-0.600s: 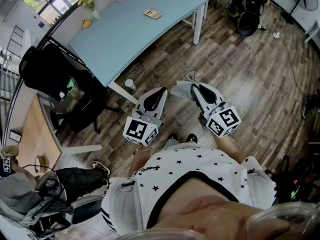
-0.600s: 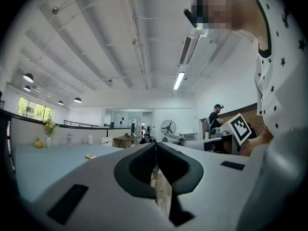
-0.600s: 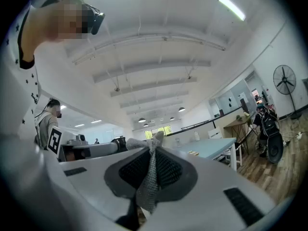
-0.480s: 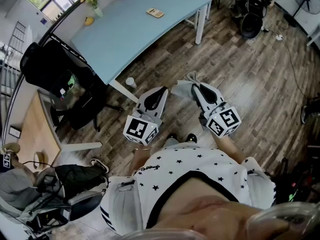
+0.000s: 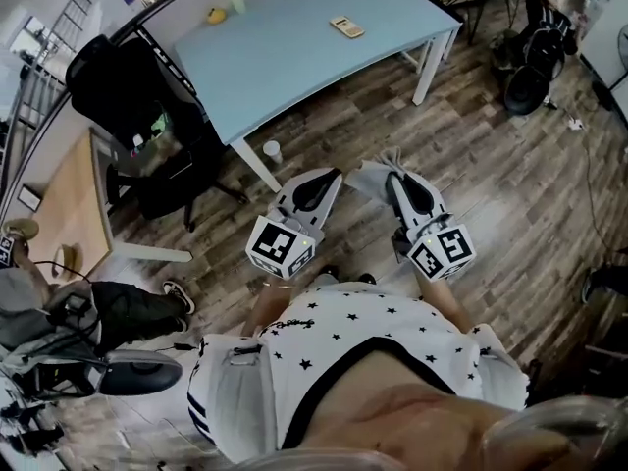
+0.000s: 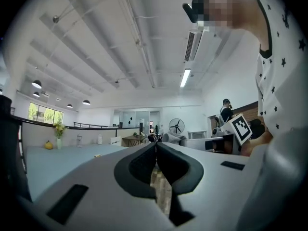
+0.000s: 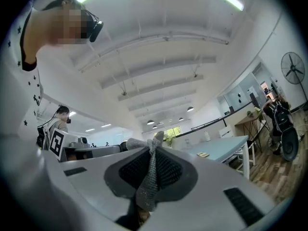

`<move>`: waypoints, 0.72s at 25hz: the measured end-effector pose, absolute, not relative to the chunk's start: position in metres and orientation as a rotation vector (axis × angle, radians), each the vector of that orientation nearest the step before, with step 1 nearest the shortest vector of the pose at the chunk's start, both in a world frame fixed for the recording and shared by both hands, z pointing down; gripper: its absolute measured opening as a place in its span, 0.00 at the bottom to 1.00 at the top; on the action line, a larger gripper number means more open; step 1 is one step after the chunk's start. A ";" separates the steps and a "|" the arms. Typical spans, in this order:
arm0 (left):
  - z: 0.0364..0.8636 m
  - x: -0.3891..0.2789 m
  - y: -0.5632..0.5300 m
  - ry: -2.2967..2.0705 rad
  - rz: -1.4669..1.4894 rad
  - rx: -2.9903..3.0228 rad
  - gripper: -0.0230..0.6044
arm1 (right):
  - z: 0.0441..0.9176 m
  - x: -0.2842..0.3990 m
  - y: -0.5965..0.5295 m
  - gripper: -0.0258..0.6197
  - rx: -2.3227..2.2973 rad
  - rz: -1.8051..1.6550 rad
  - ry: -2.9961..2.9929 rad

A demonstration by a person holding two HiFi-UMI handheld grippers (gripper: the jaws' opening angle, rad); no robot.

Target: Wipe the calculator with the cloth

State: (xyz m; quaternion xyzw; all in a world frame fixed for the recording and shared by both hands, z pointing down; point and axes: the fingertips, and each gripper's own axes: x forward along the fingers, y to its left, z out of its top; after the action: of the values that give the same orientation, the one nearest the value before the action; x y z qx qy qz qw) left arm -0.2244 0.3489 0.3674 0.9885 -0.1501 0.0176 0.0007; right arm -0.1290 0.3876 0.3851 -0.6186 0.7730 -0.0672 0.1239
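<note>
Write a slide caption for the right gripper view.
Right tongs shut on the grey cloth, the calculator lying on the pale blue table ahead.

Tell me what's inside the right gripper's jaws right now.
A grey cloth is clamped in the right gripper, whose jaws are shut on it, with its end bunched past the tips. The strip squeezed between the jaws is covered. Nothing else shows there.

White shirt [image 5: 339, 330], black stars, black collar

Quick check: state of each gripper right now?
Left gripper: closed, nothing between the jaws.
Right gripper: closed on the cloth.
</note>
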 end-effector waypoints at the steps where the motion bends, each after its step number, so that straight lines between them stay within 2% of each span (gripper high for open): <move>1: 0.366 -0.224 0.347 -0.486 0.054 3.107 0.09 | 0.384 -0.128 0.385 0.09 -1.789 -0.197 2.254; 18: 0.370 -0.208 0.357 -0.557 0.028 3.075 0.09 | 0.385 -0.110 0.393 0.09 -1.703 -0.221 2.268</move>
State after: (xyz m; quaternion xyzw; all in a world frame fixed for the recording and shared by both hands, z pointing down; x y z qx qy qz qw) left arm -0.2075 0.3573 0.3703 0.9839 -0.1782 0.0091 0.0084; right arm -0.1099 0.3930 0.3854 -0.5921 0.7884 -0.0769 0.1479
